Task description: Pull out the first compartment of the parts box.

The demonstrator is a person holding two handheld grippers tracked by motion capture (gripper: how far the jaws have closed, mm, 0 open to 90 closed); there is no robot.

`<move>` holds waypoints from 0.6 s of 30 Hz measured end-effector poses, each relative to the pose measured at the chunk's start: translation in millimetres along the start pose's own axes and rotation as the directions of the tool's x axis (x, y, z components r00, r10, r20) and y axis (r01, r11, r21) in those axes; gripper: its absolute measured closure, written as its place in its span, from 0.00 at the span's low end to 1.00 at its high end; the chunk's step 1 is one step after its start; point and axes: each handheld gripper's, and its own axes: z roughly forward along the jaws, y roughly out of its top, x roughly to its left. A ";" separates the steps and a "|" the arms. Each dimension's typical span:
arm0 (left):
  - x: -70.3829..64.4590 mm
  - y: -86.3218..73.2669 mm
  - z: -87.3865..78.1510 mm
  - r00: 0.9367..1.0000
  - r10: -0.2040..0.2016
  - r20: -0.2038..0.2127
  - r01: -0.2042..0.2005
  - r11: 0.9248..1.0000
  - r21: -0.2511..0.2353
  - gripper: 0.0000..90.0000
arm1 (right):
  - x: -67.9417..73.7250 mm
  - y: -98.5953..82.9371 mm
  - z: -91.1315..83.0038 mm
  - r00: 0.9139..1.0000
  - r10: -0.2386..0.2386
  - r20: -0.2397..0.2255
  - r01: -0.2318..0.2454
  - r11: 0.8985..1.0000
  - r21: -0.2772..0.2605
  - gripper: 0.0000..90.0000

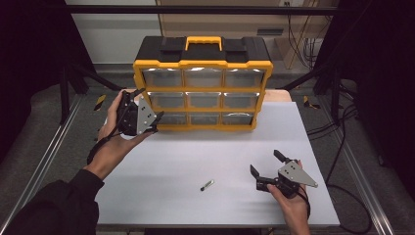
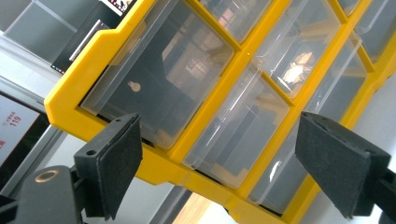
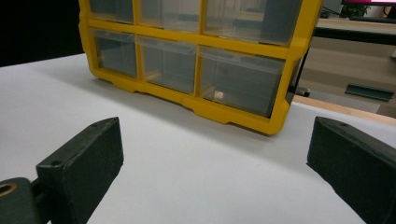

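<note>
A yellow and black drawer cabinet [image 1: 202, 62] with clear drawers stands at the back of the white table [image 1: 195, 152]. My left gripper [image 1: 149, 103] is held open just off the cabinet's lower left corner, nothing between its jaws. In the left gripper view the cabinet [image 2: 154, 163] fills the frame at a tilt, close in front of the open left gripper [image 2: 219, 140]. My right gripper [image 1: 266, 163] hovers open near the table's front right. In its own view the right gripper [image 3: 215, 135] faces the cabinet's [image 3: 233, 114] bottom row from a distance. A small dark screw-like piece [image 1: 207, 185] lies on the table left of the right gripper.
Black frame posts [image 1: 66, 93] stand beside the table on the left and right. Cables [image 1: 342, 127] trail along the floor on the right. A wooden board edge [image 1: 279, 94] shows behind the cabinet's right side.
</note>
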 end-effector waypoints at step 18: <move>6.5 13.9 16.5 0.991 0.087 -0.104 -0.088 0.996 -0.005 0.20 | 0.6 0.8 -1.5 1.000 -0.002 0.016 0.002 1.000 0.004 0.05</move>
